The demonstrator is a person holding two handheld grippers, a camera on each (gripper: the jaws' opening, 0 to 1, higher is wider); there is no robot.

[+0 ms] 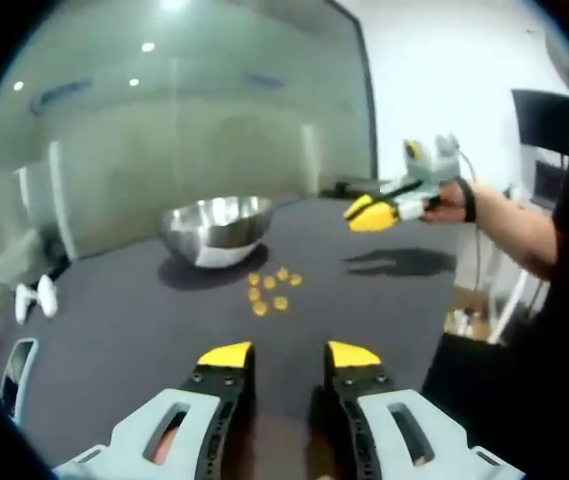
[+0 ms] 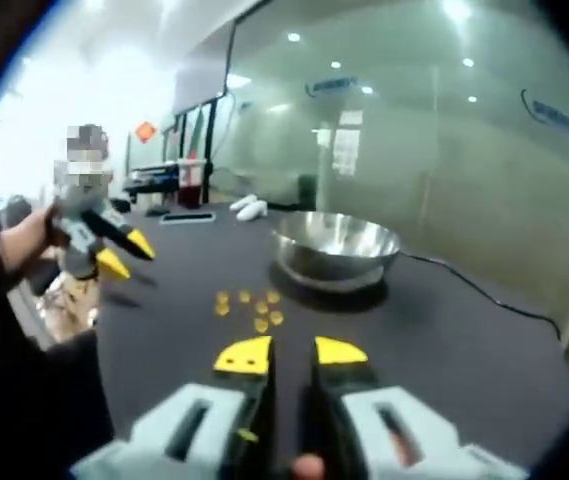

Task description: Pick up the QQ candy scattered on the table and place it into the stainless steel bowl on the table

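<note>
both grippers hovering w/ jaws apart, gripping nothing: left gripper (image 1: 289, 354), right gripper (image 2: 290, 352). qq candies (image 1: 270, 290) lying beside stainless steel bowl (image 1: 218, 228) on table (image 1: 114, 320). no legible writing.

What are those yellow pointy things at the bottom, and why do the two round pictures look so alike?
They are the yellow-tipped fingers of two grabbing tools that a person holds, one in each hand. Each tool carries a camera looking forward along its fingers, so each picture is what one tool sees. At the bottom of the left gripper view is the left gripper; at the bottom of the right gripper view is the right gripper. Both are open and hold nothing. On the dark table stands a stainless steel bowl, and beside it lie small yellow QQ candies, apart from the bowl. The tool floating at the side of each picture is the other hand's.
</note>
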